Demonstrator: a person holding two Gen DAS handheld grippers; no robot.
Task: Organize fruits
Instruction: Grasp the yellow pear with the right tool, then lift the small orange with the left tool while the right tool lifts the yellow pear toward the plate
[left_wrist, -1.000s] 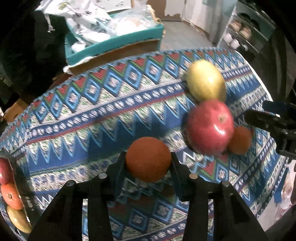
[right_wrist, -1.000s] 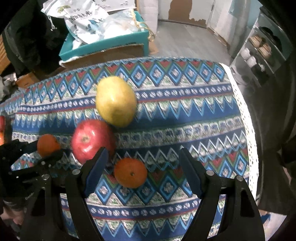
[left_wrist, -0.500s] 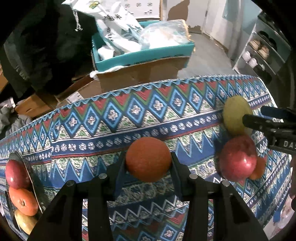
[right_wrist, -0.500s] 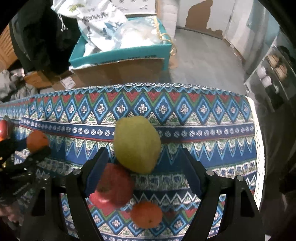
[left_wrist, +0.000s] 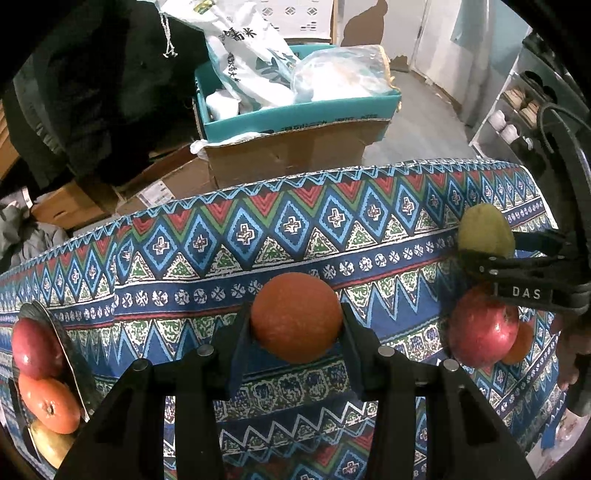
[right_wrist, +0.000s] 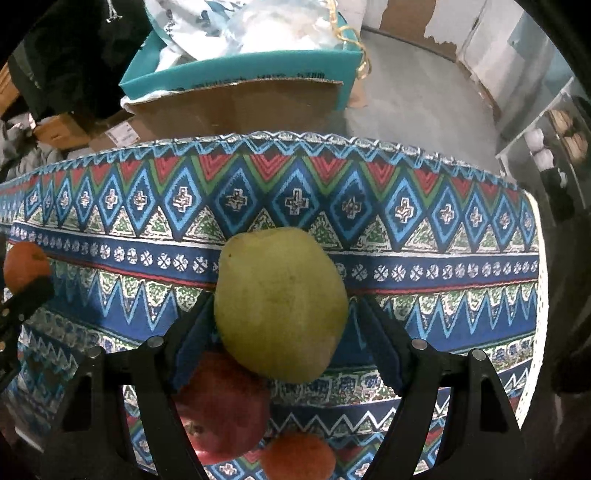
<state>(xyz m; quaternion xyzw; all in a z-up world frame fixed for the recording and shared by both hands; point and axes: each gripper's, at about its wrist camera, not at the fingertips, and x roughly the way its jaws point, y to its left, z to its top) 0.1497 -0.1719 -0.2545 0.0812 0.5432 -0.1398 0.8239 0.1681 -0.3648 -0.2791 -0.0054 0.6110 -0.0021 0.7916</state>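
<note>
**Orange gripped on the left, pear framed on the right**

The left gripper (left_wrist: 295, 328) is seen low in the centre of its own view, closed firmly on an orange (left_wrist: 296, 316), which is clasped at its widest part by both pads and held clear of the patterned tablecloth (left_wrist: 258, 236). In the right wrist view, the right gripper (right_wrist: 284, 332) is held partly open, with a yellow-green pear (right_wrist: 280, 304) standing between the jaws; a narrow gap shows at the right pad, while contact at the left pad cannot be made out, so the pear is judged not yet gripped.

Just below the pear, at the bottom of that frame, a red apple (right_wrist: 221, 402) and a second orange (right_wrist: 299, 458) are found, close together. At the far left edge of the left wrist view, a dark plate (left_wrist: 70, 354) is seen, on which an apple, an orange and a yellowish fruit are already laid.

The pear is judged firm, fairly heavy and smooth-skinned, and liable to bruise or slip under a narrow pinch. It would best be taken across its broad belly, with moderate pressure. Since the apple lies so near, it could be nudged and set rolling.
</note>
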